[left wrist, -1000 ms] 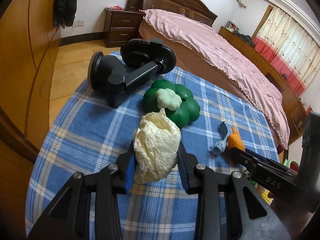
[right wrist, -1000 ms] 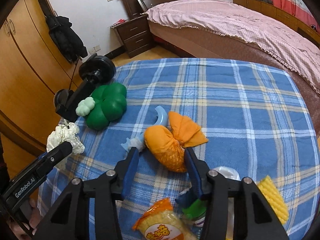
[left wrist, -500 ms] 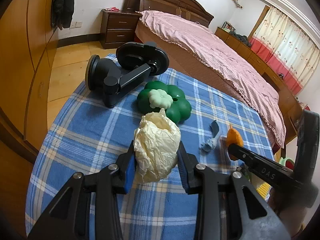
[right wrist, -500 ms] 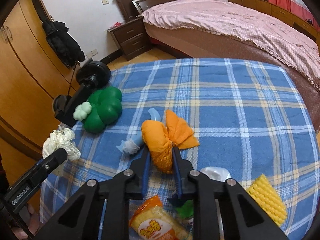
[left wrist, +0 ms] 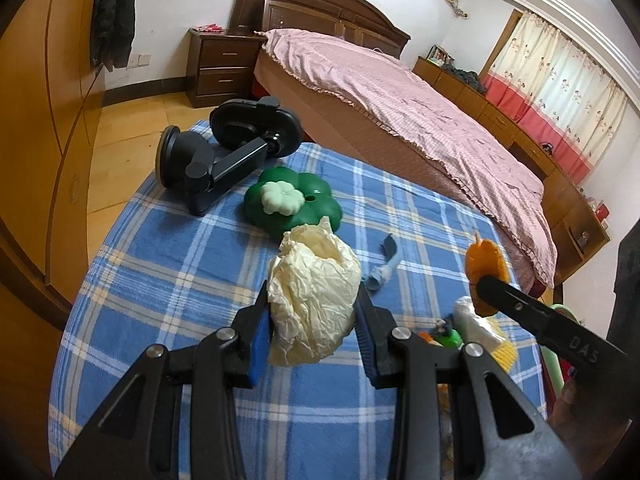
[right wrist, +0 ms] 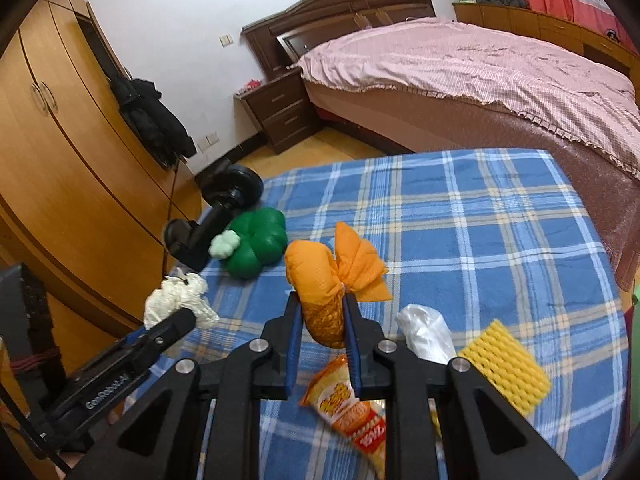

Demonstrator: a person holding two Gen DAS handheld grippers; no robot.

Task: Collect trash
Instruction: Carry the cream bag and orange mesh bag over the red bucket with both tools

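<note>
Lifted since 0.5 s ago, the orange mesh bundle (right wrist: 320,280) now hangs clear of the blue plaid tablecloth (right wrist: 480,240), pinched between the 2 blue-padded fingers of the right gripper (right wrist: 322,316), whose jaws are clamped tight on its lower, netted end. Its knotted orange tail flares to the right, above the cloth. The left gripper (left wrist: 312,320) remains closed on the crumpled cream paper wad (left wrist: 316,292), held up off the cloth as before.

Left on the table: an orange snack packet (right wrist: 348,408) near the right gripper, a white plastic bag (right wrist: 426,334) just right of it, and a yellow foam fruit net (right wrist: 504,364) further right. A small grey-blue scrap (left wrist: 384,268) lies between the wad and the orange bundle in the left view. Farther left sit a green clover-shaped toy (left wrist: 292,204) with a pale green centre, and a black suction-cup phone mount (left wrist: 228,148) touching its far side. A pink-covered bed (right wrist: 480,68) stands beyond the table.
</note>
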